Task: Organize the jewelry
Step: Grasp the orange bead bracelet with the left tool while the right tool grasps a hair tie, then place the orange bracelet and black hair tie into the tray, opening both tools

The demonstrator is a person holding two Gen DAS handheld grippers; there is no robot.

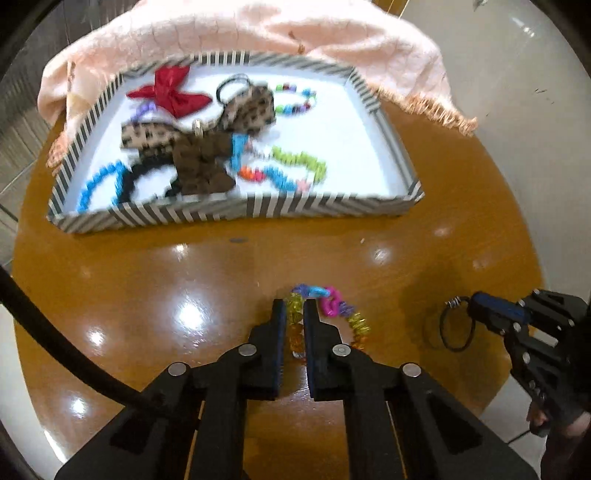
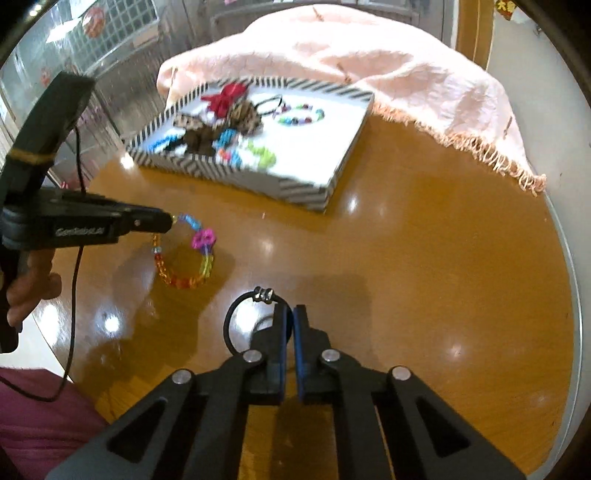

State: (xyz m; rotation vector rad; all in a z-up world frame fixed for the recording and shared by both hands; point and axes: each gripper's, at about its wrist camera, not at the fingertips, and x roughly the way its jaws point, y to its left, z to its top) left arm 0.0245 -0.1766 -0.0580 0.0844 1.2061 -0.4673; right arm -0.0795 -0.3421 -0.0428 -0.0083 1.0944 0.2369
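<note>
Round wooden table (image 2: 424, 240), striped tray (image 1: 236, 212), peach cloth (image 1: 332, 33)

Round wooden table (image 2: 424, 258): broad bare stretch at centre and right of the right wrist frame, open to passage; striped tray (image 1: 236, 212) blocks the upper middle, its walls upright, its floor crowded with bows and bead strings; pink cloth (image 2: 406, 74) heaped behind the tray, fringe spilling onto the wood at upper right; black cable (image 1: 55, 332) arcs across the lower left of the left wrist frame.
</note>
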